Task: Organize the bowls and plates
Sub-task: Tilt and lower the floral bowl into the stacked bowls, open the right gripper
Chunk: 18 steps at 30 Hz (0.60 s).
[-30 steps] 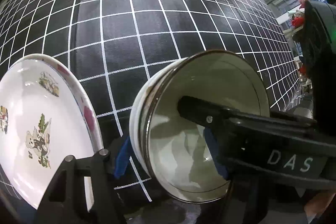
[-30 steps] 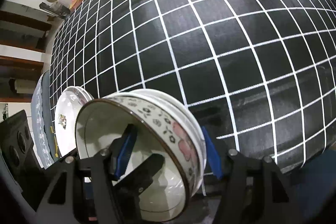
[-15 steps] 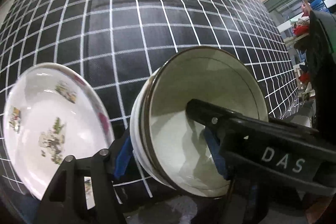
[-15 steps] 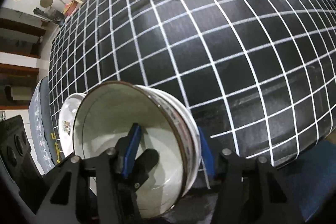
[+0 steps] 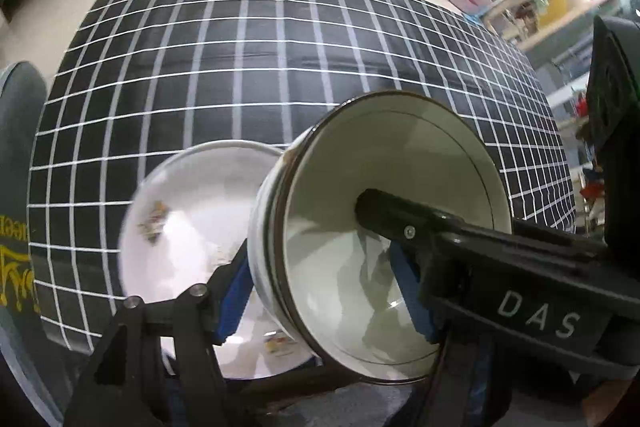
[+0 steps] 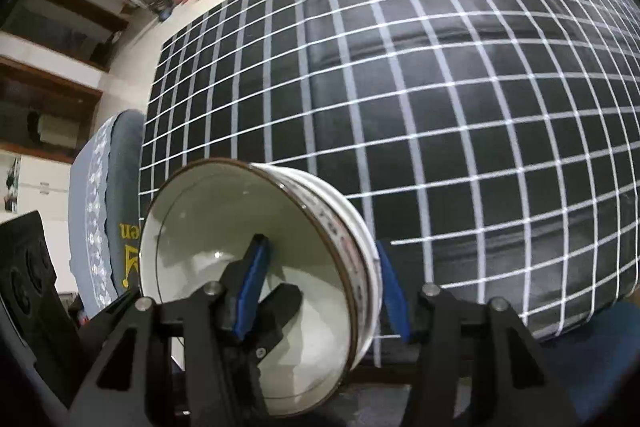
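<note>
Lifted since earlier: perhaps 2 nested bowls [image 5: 384,235], 1 plate [image 5: 188,227] below.

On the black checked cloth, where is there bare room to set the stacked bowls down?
Free: the whole far half of the checked cloth, from the bowls out to the far edge by the floor, and its right side. Crowded: the near left corner, where the decorated plate lies beside the bowls and both claws, left and right, grip them.
</note>
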Tool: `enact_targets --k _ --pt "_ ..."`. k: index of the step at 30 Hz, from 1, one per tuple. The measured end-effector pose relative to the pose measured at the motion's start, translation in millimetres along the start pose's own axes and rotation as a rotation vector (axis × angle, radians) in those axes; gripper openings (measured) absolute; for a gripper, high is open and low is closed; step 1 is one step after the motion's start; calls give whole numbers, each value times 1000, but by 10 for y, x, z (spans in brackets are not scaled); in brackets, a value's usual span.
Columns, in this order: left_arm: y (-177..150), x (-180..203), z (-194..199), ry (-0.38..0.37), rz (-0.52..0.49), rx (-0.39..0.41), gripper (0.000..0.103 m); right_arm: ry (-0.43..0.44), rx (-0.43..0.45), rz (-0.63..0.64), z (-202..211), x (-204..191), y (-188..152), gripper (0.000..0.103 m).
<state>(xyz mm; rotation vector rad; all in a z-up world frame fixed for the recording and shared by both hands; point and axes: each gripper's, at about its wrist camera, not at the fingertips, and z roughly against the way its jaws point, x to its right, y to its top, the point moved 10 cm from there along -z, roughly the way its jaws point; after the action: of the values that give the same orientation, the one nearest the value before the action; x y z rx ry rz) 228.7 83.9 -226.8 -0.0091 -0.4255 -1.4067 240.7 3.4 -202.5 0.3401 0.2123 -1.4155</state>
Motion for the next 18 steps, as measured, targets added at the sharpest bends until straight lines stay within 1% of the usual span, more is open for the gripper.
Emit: enact_targets --k 6,9,18 --pt "-17 -345 -33 20 44 1 65 10 -18 56 -263 -297 45 57" --pt "-37 -505 -72 17 58 -8 65 -1 -28 62 -355 -342 47 57" --pt "18 -577 -214 -2 76 -19 65 -39 -50 77 -491 -381 69 57"
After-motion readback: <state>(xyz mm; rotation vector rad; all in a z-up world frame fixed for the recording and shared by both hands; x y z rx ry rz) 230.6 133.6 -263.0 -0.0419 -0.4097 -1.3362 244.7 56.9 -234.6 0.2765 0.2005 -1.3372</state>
